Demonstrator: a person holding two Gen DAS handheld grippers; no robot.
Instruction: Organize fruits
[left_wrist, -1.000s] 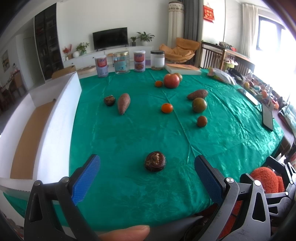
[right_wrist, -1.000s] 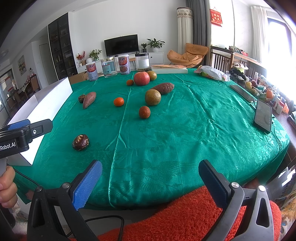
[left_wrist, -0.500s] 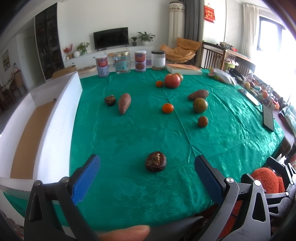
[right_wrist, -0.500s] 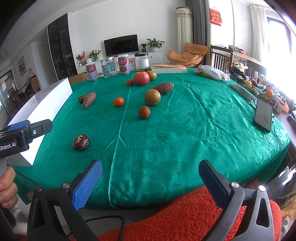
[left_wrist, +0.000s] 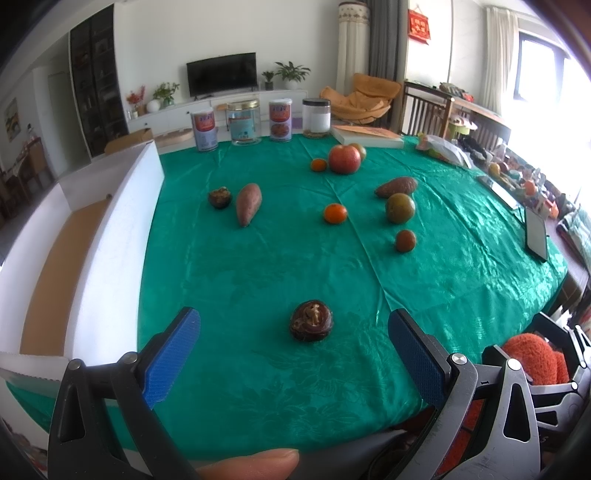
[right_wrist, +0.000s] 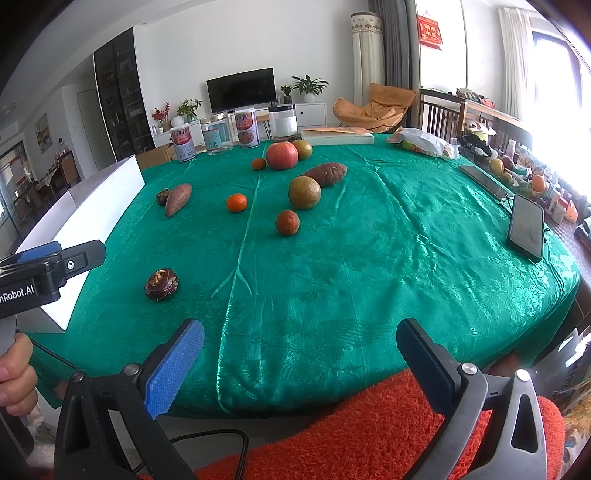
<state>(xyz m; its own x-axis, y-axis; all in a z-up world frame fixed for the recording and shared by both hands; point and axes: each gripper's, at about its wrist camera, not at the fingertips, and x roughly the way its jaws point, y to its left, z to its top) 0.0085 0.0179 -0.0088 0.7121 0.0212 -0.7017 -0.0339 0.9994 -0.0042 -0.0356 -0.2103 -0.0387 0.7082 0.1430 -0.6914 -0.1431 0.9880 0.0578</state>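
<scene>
Fruits lie scattered on a green tablecloth. A dark brown wrinkled fruit sits just ahead of my open, empty left gripper; it also shows in the right wrist view. Farther off are a sweet potato, a small dark fruit, a tangerine, a green-brown round fruit, a small reddish fruit, a second sweet potato and a red apple. My right gripper is open and empty at the table's near edge, above an orange mat.
A white box with a brown floor stands along the table's left side. Several jars and tins and a book line the far edge. A phone lies at the right edge.
Nothing has visibly changed apart from a very slight shift of the left wrist view.
</scene>
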